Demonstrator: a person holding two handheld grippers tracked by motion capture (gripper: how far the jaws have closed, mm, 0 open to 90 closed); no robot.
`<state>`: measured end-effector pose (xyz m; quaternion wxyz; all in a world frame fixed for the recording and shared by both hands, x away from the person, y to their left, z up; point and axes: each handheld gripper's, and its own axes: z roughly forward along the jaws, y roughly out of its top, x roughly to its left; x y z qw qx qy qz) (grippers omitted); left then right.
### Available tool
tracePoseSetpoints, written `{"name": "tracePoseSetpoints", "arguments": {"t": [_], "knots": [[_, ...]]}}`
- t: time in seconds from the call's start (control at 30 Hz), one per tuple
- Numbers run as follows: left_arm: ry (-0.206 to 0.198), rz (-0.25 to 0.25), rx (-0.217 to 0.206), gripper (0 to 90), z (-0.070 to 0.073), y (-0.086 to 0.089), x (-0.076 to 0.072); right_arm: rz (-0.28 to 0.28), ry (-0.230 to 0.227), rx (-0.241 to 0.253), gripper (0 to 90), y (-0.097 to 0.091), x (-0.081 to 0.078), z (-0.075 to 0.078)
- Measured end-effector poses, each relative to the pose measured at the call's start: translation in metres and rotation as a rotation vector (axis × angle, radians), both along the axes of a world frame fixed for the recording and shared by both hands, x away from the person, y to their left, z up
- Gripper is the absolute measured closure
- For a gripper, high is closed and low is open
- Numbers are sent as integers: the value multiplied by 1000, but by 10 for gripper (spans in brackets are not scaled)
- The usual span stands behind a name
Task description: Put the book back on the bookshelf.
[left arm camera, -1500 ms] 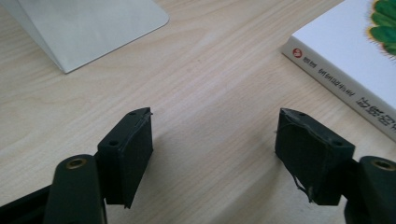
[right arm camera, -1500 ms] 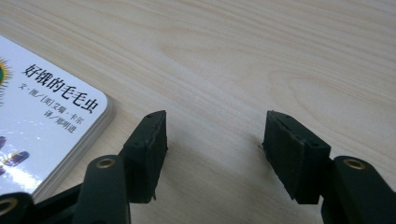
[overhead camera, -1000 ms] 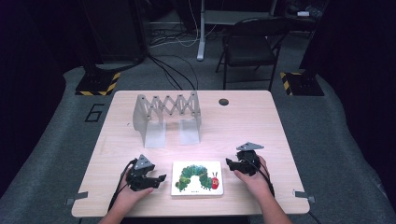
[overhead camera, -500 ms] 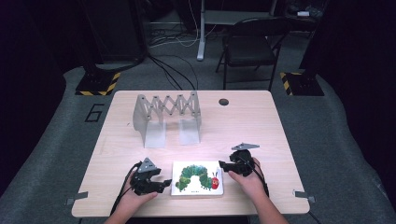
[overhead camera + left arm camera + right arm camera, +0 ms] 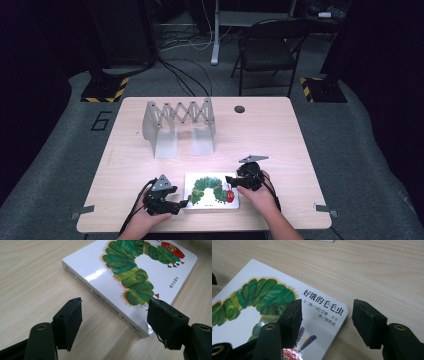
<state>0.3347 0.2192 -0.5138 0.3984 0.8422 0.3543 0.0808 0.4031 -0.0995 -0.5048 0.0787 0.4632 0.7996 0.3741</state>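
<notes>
A white board book (image 5: 210, 191) with a green caterpillar on its cover lies flat near the table's front edge. My left gripper (image 5: 181, 204) is at the book's near left corner. In the left gripper view its jaws have just been opening and stand apart around the spine corner (image 5: 130, 325) without pressing on it; the gripper (image 5: 115, 305) is open. My right gripper (image 5: 229, 180) is at the far right corner. In the right gripper view the open gripper (image 5: 328, 305) straddles that corner of the book (image 5: 257, 297), one jaw over the cover, the other over bare wood.
A grey accordion-style folding rack (image 5: 178, 125) stands at the back left of the wooden table (image 5: 280, 135). A dark round cable hole (image 5: 239, 109) sits near the far edge. A folding chair (image 5: 267, 47) and cables lie beyond the table.
Both hands have closed in on the book: the right gripper slid left to its far right corner, the left gripper moved right and nearer the front edge. The book has stayed put.
</notes>
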Motion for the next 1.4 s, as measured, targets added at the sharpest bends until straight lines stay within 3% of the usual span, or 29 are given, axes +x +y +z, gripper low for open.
{"name": "tracePoseSetpoints", "arguments": {"t": [0.33,0.83,0.87,0.97,1.2,1.23,1.4], "knots": [[7,-35,-12,283,-4,-9,-7,11,14,3,410,1,3,-4],[2,-59,30,249,-8,-16,-11,5,36,2,401,3,6,-7],[-21,-55,30,246,-9,-17,-11,3,39,3,400,3,6,-7],[-25,-60,36,238,-10,-19,-13,-2,62,10,394,3,6,-6],[-53,-43,41,228,-12,-24,-16,4,50,19,404,1,8,-7],[-54,-44,44,225,-12,-24,-17,-2,69,22,405,1,8,-6],[-82,-37,67,198,-13,-27,-20,-3,49,8,432,1,8,-7]]}}
